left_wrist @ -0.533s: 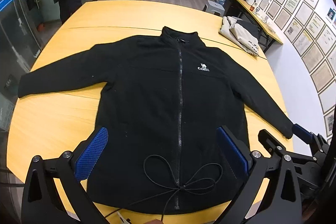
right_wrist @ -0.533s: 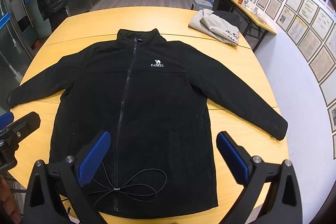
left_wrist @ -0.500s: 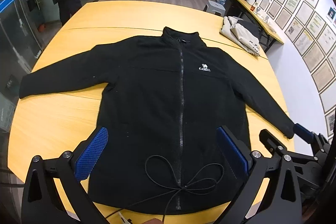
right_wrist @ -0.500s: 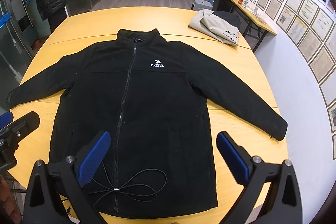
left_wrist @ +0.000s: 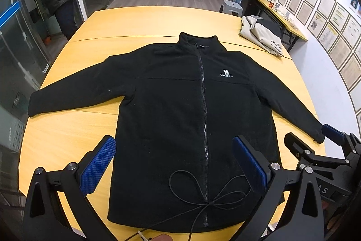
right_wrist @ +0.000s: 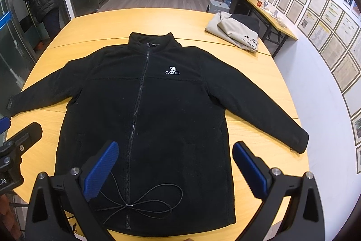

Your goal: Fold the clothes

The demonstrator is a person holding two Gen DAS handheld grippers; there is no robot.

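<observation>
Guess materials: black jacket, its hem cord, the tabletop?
Black jacket: looks like fleece, matte and slightly fuzzy, with lint specks and soft edges; the zipper teeth look like plastic. Hem cord: thin round black cord, likely elastic, holding springy loops with a small toggle. Tabletop: wood-grain surface, probably laminate, light yellow with a low sheen and visible seams between sections.
</observation>
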